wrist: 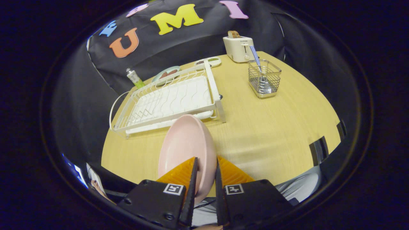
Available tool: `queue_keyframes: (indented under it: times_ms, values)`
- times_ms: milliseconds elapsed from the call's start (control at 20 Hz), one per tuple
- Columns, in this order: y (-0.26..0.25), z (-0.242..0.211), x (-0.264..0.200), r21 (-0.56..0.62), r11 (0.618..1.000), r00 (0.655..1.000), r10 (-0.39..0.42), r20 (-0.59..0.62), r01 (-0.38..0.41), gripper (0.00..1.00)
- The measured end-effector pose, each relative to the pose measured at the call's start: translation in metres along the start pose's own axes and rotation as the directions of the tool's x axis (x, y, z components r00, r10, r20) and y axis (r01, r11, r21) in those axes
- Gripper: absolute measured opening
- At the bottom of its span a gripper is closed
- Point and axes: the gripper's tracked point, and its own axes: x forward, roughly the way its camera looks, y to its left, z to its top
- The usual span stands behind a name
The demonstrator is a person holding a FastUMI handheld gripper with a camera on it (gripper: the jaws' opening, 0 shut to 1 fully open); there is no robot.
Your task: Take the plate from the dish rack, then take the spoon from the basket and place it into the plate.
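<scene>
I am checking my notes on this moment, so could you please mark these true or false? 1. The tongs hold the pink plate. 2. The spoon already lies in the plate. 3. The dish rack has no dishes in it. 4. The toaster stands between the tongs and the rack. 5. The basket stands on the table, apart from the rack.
1. True: the tongs are shut on the pink plate, held on edge.
2. False: the spoon stands in the wire basket.
3. True: the dish rack holds no dishes.
4. False: the toaster stands beyond the rack, near the wall.
5. True: bare table lies between them.
</scene>
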Motion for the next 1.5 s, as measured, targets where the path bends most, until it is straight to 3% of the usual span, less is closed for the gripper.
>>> queue_keyframes:
  times_ms: [150, 300, 350, 400, 550, 850, 1300, 1400, 1500]
  values:
    - [-0.012, 0.000, 0.006, -0.004, 0.999, 0.999, -0.032, 0.013, 0.032, 0.38]
    - [-0.015, 0.015, 0.000, -0.092, 0.994, 0.992, -0.048, 0.118, 0.059, 0.53]
    - [-0.021, 0.025, -0.004, -0.139, 0.984, 0.979, -0.083, 0.185, 0.109, 0.71]
    - [-0.026, 0.035, -0.010, -0.172, 0.972, 0.960, -0.113, 0.258, 0.161, 0.81]
    - [-0.030, 0.048, -0.019, -0.237, 0.939, 0.911, -0.142, 0.388, 0.247, 0.95]
    - [-0.034, 0.074, -0.032, -0.227, 0.950, 0.869, -0.077, 0.489, 0.213, 0.97]
    - [-0.109, 0.178, -0.048, -0.158, 0.943, 0.764, -0.131, 0.632, 0.293, 0.96]
    - [-0.125, 0.201, -0.038, -0.165, 0.942, 0.762, -0.127, 0.635, 0.294, 0.96]
    - [-0.134, 0.218, -0.025, -0.197, 0.937, 0.782, -0.111, 0.613, 0.287, 0.96]
